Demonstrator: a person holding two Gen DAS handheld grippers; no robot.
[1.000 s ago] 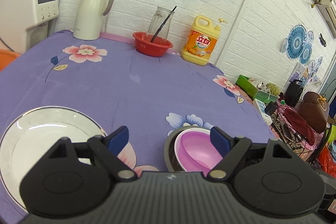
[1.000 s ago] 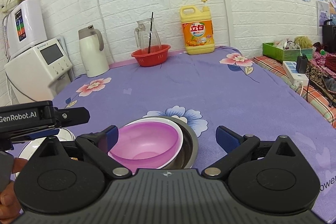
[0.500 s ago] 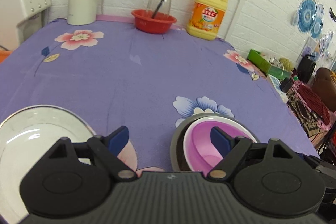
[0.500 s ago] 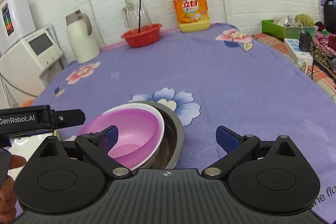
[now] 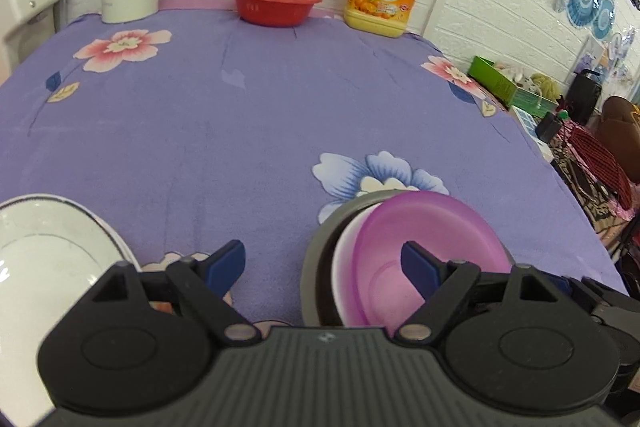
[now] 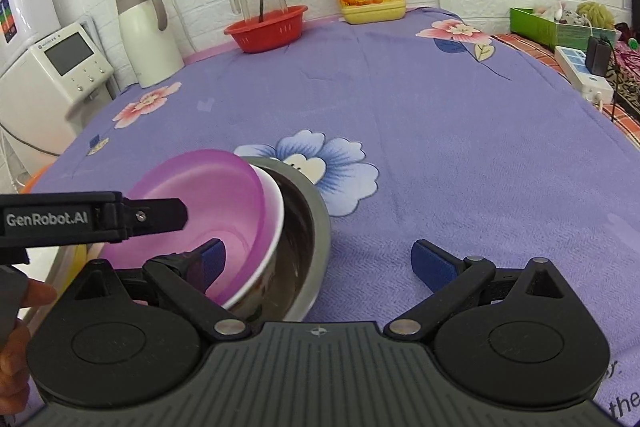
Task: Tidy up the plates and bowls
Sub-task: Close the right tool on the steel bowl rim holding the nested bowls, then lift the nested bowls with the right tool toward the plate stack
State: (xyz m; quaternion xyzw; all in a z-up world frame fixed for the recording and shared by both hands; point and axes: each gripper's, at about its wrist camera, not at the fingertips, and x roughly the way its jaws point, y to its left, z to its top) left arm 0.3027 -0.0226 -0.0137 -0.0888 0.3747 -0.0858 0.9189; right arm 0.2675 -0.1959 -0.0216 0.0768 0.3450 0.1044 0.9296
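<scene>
While both grippers hang over the near edge of the counter (image 5: 248,131), the bowls sit nested and waiting

Since the pink bowl (image 5: 424,255) sits inside a white bowl (image 5: 343,259), and both inside the steel bowl (image 6: 308,227), I'd guess the stack is meant to move as one. Mouths face up, with the pink one tipped toward the near left; round, so no long axis. Left gripper (image 5: 322,265) has fingers spread wide, one above the pink bowl, nothing pinched. Right gripper (image 6: 316,261) is open too, straddling the steel rim. The white plate (image 5: 48,259) lies flat at near left
</scene>
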